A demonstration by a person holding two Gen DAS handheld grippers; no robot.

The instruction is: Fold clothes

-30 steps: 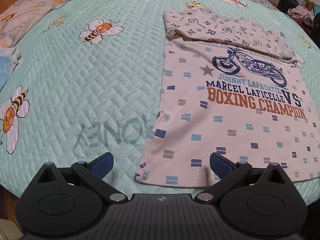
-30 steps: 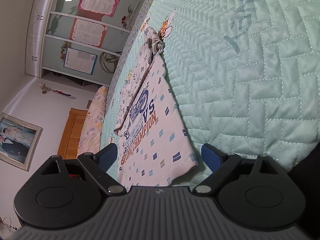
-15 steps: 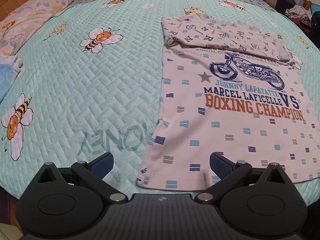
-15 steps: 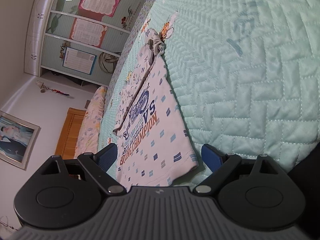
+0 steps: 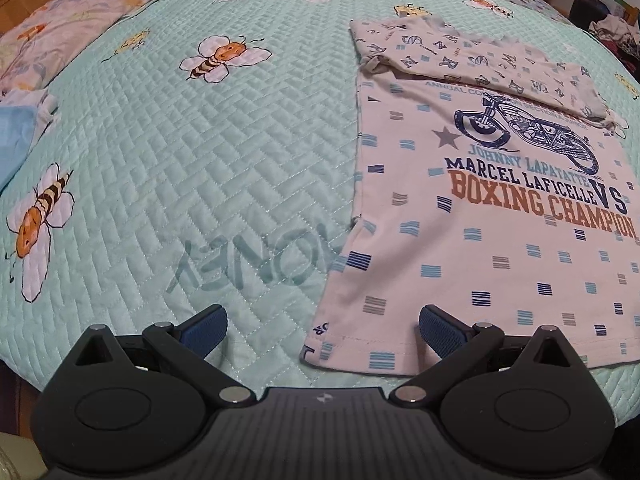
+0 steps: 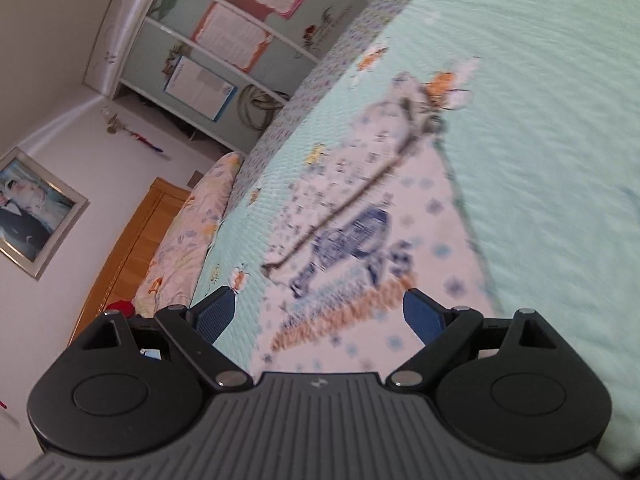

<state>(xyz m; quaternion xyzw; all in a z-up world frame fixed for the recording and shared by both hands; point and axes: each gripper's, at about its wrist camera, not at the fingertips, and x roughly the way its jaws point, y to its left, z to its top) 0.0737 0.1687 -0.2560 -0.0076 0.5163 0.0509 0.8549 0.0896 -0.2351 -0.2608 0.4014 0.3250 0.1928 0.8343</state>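
A white printed T-shirt (image 5: 500,232) with a motorcycle and "BOXING CHAMPION" print lies flat on the mint quilted bedspread (image 5: 200,160), its top part folded down over itself. My left gripper (image 5: 322,330) is open and empty, hovering just short of the shirt's near left hem corner (image 5: 320,344). My right gripper (image 6: 318,314) is open and empty above the same shirt (image 6: 360,248), which is blurred in the right wrist view.
A floral pillow (image 5: 80,12) and wooden headboard (image 6: 128,248) are at the bed's far side. A light blue cloth (image 5: 20,136) lies at the left edge. A wardrobe (image 6: 224,40) and framed photo (image 6: 32,208) are on the walls. Clutter (image 5: 616,32) sits beyond the bed's right.
My right gripper has swung quickly, moving forward over the shirt; its view is now blurred. My left gripper has drifted slightly, with the shirt hem shifting a little right in view.
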